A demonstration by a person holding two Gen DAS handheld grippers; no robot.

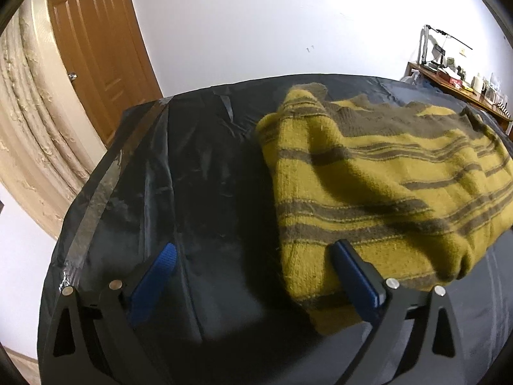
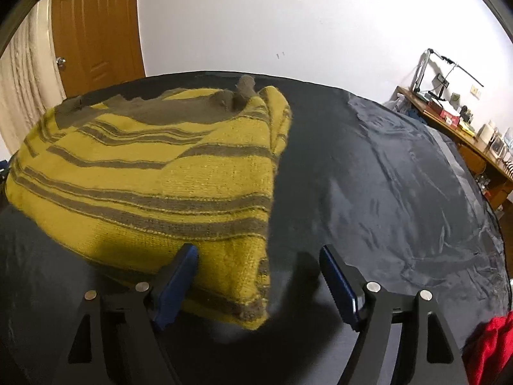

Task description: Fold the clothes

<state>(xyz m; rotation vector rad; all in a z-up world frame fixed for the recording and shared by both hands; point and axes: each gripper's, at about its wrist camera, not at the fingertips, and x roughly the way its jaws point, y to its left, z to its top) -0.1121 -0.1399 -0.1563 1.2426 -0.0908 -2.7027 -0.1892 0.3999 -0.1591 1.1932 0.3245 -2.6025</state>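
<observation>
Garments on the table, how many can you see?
2: a yellow striped sweater folded mid-table, and a red garment at the right wrist view's lower right edge, mostly cut off. Others may lie out of frame.

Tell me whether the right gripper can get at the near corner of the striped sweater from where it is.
Probably yes. The right gripper is open, and the striped sweater corner already lies between its fingers on the dark cover, with nothing in the way.

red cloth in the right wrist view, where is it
The red cloth sits at the bottom right edge, on the dark table cover, right of the right gripper.
</observation>
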